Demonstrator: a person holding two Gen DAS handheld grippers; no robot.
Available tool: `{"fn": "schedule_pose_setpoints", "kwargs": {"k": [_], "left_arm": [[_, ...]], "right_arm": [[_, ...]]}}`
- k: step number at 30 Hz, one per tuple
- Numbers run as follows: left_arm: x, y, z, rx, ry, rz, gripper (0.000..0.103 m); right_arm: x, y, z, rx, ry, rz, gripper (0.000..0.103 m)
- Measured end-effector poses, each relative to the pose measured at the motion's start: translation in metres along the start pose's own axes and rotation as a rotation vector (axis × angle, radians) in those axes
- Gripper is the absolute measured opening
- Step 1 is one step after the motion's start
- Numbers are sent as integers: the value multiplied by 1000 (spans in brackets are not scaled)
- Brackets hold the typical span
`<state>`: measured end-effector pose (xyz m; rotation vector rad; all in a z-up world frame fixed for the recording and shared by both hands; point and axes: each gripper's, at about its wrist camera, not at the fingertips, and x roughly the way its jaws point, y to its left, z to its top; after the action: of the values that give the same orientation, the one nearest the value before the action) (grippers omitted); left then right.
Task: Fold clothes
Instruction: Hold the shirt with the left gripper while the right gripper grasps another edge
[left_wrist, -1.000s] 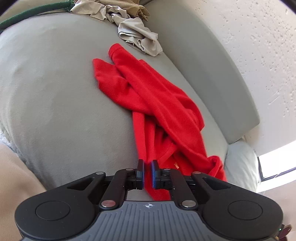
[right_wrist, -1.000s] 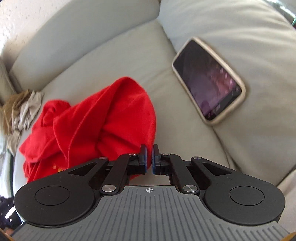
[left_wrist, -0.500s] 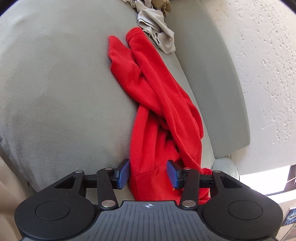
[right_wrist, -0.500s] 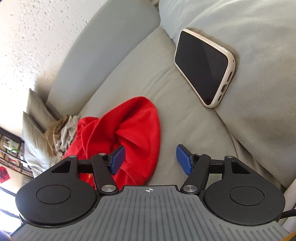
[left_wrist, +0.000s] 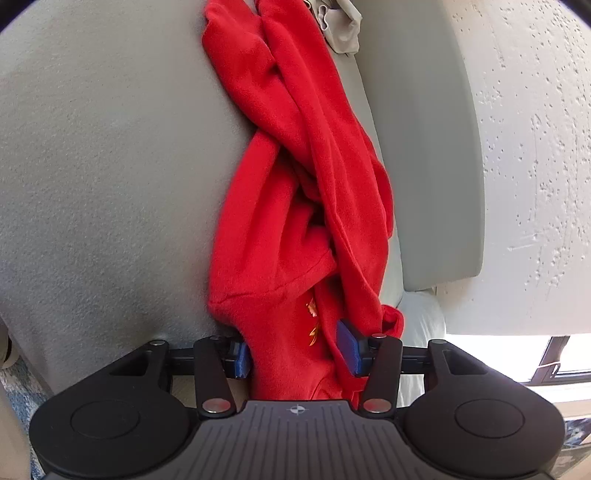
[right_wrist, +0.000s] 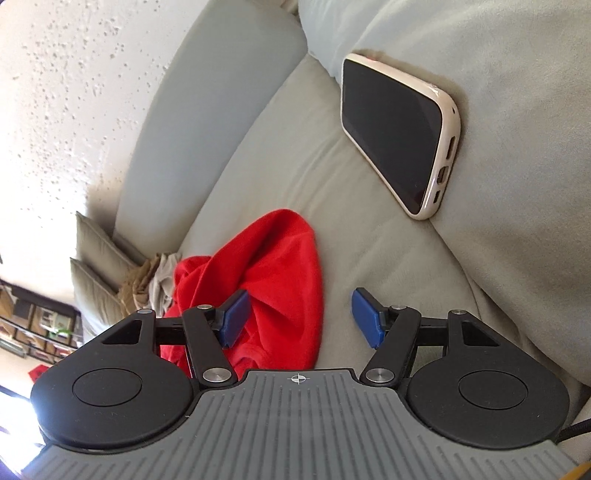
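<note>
No readable writing shows; a twisted red garment (left_wrist: 295, 184) lies on a grey sofa (left_wrist: 103, 166), its near end between the spread jaws of the left gripper (left_wrist: 295, 349), while the right gripper (right_wrist: 301, 319), jaws wide apart, straddles its other end, a phone (right_wrist: 395, 133) beyond.

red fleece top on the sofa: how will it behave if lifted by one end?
The red fleece top is probably floppy: it lies twisted and bunched on the sofa cushion, so the rest should hang and untwist. It is likely light with a grippy nap. The open left gripper straddles a thick bunch, so several layers may come up.
</note>
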<state>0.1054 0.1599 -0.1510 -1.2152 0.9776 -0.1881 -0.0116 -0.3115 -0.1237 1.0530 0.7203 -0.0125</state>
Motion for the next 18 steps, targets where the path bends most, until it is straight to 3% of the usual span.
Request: {"fn": "schedule_pose_setpoints", "kwargs": {"k": [5,12,18], "left_arm": [[-4,-4,-4,22,-72,-22,39],[6,-9,-9,68,-130,8,33],[15,-9,-13,107,-129,3,29]], "right_arm": [[19,-2,11,9,0,12,60],[43,13,14,-170,-8,-4,58],[54,22,4,-331,-20,-40,29]]}}
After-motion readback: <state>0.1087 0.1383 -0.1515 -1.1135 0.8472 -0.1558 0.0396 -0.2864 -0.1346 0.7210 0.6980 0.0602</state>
